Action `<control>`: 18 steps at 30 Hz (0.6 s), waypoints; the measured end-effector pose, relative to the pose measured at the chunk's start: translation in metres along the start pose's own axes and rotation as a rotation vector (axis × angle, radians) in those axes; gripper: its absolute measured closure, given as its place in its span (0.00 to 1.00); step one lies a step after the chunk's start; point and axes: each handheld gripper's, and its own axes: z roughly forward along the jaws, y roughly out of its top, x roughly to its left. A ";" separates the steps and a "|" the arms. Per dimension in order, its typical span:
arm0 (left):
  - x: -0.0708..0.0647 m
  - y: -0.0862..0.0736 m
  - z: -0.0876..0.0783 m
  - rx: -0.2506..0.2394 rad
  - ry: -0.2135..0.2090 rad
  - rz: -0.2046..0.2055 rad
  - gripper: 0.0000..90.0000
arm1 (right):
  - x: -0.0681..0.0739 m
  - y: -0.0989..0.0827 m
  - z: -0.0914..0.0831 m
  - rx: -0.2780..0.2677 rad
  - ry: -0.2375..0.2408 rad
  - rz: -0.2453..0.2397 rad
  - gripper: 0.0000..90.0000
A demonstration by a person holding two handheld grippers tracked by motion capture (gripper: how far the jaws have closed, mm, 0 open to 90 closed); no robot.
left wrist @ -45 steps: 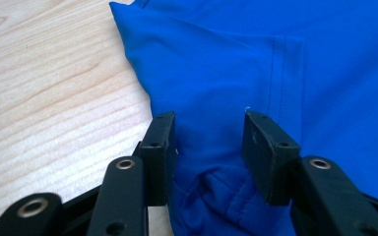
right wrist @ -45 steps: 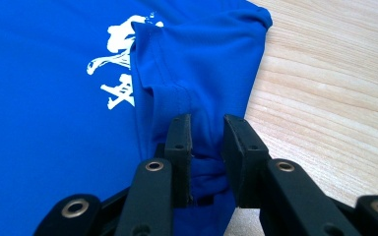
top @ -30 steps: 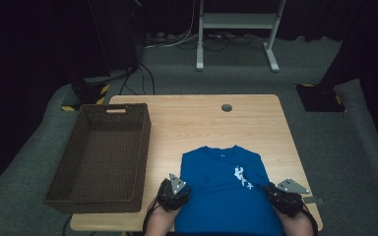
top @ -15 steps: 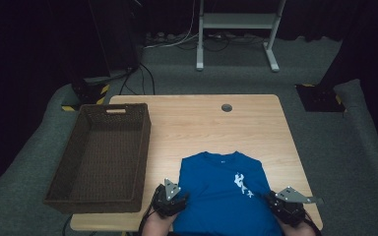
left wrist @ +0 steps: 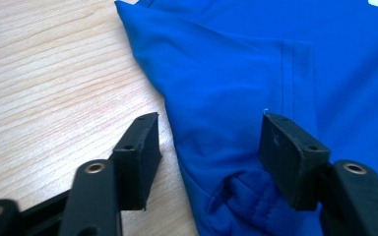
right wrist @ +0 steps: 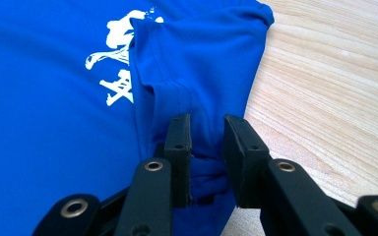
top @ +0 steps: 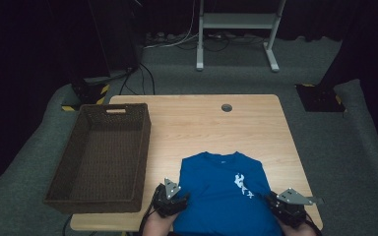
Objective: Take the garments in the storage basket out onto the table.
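Half done at best: blue shirt lies on counter near edge w/ both sleeves tucked, my right gripper pinching its folded edge, left gripper just opening off it, basket empty.

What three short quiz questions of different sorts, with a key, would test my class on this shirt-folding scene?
1. True or false: the left tool is clamped on the blue shirt.
2. Which side of the table holds the wicker basket, seen from the high view? A left, B right, C far edge.
3. What colour is the print on the shirt?

Key: 1 false; its jaws stand apart, having just been opening, with cloth between them, while the right tool pinches a fold. 2 A. 3 white.
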 end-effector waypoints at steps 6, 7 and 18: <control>0.006 0.013 0.003 0.040 -0.054 -0.063 0.37 | -0.001 -0.001 0.000 -0.006 0.010 0.004 0.81; 0.008 0.016 0.002 0.030 -0.049 -0.061 0.37 | -0.002 -0.001 0.000 -0.006 0.011 0.003 0.81; 0.026 0.056 0.023 0.020 0.028 -0.034 0.45 | -0.002 -0.001 0.000 -0.008 0.015 0.006 0.81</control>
